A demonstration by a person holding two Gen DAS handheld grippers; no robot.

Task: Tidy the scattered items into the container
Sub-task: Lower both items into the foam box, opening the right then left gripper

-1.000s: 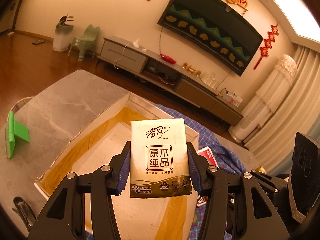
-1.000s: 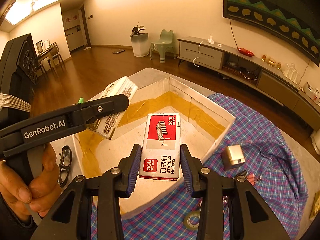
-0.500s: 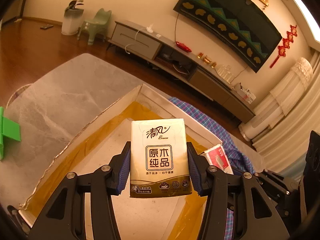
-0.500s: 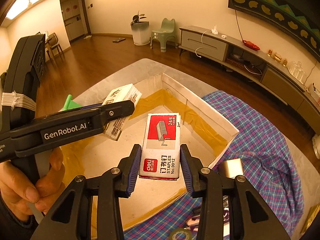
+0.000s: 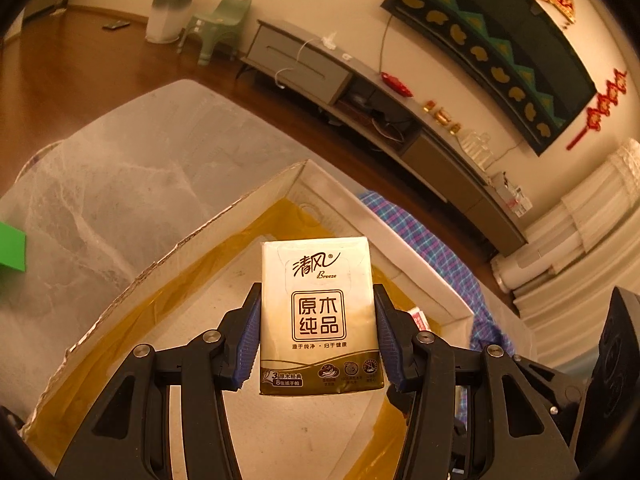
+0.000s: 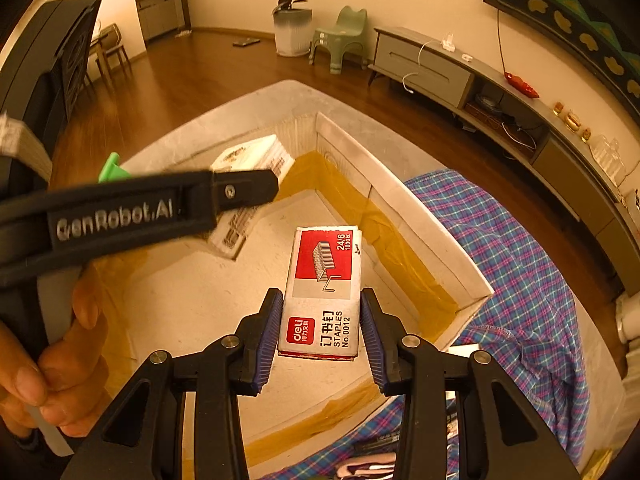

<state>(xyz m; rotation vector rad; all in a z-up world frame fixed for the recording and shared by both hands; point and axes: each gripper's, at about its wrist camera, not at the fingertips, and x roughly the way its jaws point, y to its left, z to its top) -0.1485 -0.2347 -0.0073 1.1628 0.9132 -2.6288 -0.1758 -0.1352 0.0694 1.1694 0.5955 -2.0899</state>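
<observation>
Grey marble-patterned table [image 5: 120, 184] fills the lower scene, with a blue and purple plaid cloth [image 6: 516, 248] spread over its right side. On the table sits a large open cardboard box [image 6: 404, 200], white-walled, its inner seams sealed with yellow-brown tape; the cloth runs along the box's right wall.

Both grippers are held above the inside of the box. In the left wrist view, the left gripper [image 5: 318, 344] has its blue-padded fingers closed on the two sides of a tissue pack [image 5: 318, 316], cream and gold with Chinese lettering and the word Breeze, standing upright over the box floor. In the right wrist view, the right gripper [image 6: 320, 338] clamps a box of staples [image 6: 324, 292], red and grey, labelled deli and 24/6, lying flat between the pads over the box's right half. The same view shows the person's left hand [image 6: 52, 368] gripping the other tool's handle at the left edge.

A green plastic object [image 6: 114, 166] lies on the table beyond the box's left wall.
</observation>
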